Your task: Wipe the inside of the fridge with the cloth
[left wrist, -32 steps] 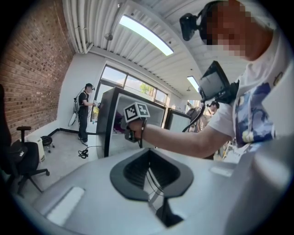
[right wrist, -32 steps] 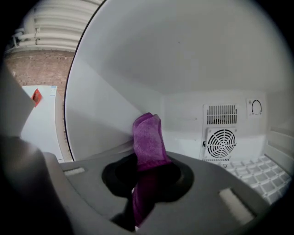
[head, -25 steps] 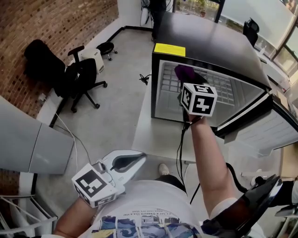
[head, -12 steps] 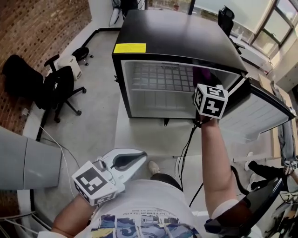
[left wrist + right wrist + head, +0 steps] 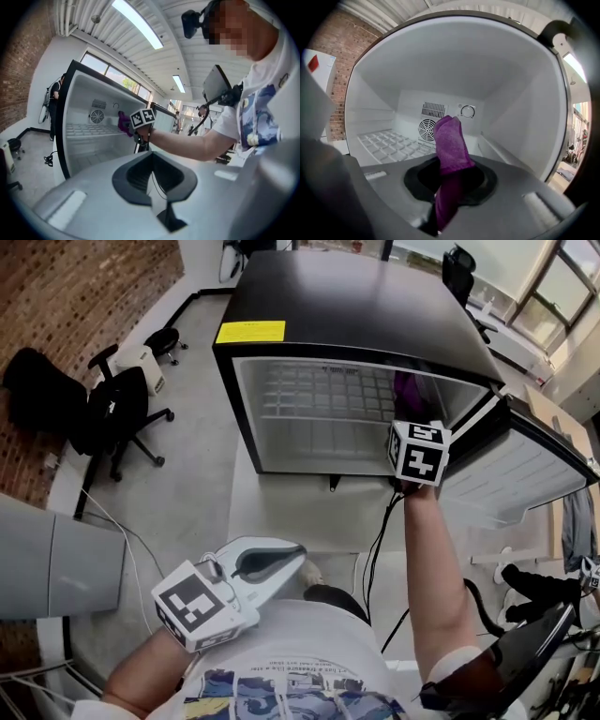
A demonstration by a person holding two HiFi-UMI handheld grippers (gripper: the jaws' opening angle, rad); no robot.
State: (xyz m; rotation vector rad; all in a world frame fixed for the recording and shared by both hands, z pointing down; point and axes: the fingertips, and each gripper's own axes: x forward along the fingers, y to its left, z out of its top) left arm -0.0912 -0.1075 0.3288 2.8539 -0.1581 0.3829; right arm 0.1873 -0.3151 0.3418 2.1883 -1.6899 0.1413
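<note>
Right hand-held gripper (image 5: 449,197) is clamped on the purple cloth (image 5: 451,145). The cloth sticks out along the jaws, tip aimed at the fridge (image 5: 520,117) back wall, apparently clear of it; the right side wall looks nearer. Left hand-held gripper (image 5: 157,204) is closed on nothing, well back by the torso.

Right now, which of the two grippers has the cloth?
The right gripper, at the open fridge, is shut on the purple cloth; the left gripper sits shut and empty by the person's waist.
</note>
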